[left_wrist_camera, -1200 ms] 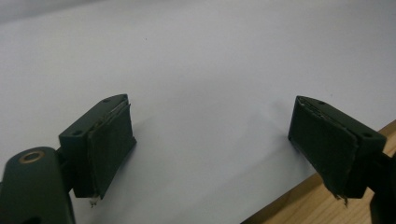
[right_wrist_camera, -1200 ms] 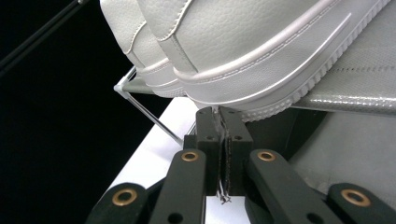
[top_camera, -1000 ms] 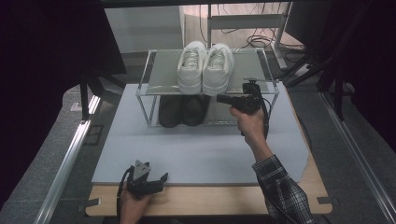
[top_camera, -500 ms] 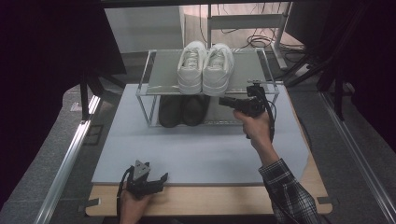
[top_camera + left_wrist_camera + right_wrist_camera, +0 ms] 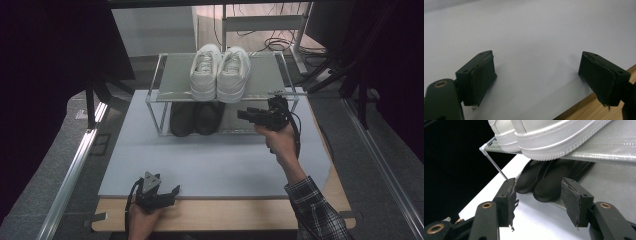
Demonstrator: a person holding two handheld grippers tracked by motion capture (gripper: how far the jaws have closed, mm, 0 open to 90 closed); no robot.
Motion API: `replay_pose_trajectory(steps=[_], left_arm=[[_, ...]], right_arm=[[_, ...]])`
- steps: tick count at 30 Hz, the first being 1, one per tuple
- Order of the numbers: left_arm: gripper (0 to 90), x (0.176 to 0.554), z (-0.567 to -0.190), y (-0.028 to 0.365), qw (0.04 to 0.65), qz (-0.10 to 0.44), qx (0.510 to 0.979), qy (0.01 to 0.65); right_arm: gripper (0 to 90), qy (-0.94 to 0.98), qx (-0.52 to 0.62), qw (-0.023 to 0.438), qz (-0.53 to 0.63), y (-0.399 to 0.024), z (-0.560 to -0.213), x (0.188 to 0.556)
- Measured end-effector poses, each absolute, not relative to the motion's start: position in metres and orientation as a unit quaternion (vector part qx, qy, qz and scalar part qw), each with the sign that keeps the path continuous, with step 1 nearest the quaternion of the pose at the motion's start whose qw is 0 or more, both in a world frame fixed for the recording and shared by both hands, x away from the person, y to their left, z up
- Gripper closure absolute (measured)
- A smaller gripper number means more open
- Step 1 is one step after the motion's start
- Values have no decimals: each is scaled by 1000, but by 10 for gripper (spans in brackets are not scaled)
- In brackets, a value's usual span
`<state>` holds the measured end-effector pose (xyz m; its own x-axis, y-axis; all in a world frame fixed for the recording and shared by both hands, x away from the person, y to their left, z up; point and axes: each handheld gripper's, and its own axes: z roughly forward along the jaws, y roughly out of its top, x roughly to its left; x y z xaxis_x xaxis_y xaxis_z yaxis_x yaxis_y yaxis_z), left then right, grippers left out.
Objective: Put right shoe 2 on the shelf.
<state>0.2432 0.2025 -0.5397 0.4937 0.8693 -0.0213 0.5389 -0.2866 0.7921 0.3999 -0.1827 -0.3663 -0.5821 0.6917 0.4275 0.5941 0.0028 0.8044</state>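
left claw (image 5: 165,192): it sits low at the near edge of the surface, held in a hand. its jaws are wide apart and nothing is between them. in the left gripper view the pale sheet lies under it.
pale sheet (image 5: 210,160): a light sheet covers most of the surface. a strip of bare wood shows along the near edge.
surface (image 5: 225,215): wooden. it carries the sheet and the shoe rack.
shoe rack (image 5: 172,80): a small rack with thin metal legs and two shelves. it stands at the far side of the sheet.
white shoes (image 5: 220,72): a pair side by side on the top shelf, touching each other. their soles stick out a bit over the front edge.
black shoes (image 5: 196,117): a pair side by side on the bottom shelf, right under the white ones. in the right gripper view (image 5: 544,185) they lie just past the claw's jaws.
right claw (image 5: 246,115): held up in front of the rack, to the right of the black shoes, pointing left at them. its jaws have just been opening. they stand apart now and press on nothing.
right hand (image 5: 280,142): it holds the right claw from below. a checked sleeve shows on the arm.
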Motion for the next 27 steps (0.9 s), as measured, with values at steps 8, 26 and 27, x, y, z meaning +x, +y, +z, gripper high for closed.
replay_pose_trajectory(steps=[8, 26, 27], left_arm=[[136, 243, -540, 202, 386, 214, 773, 455], [136, 243, -540, 202, 386, 214, 773, 456], [136, 243, -540, 202, 386, 214, 773, 456]], right_arm=[[431, 710, 452, 51, 537, -192, -370, 394], [334, 727, 436, 68, 526, -205, -374, 378], [325, 728, 437, 69, 525, -206, -374, 377]])
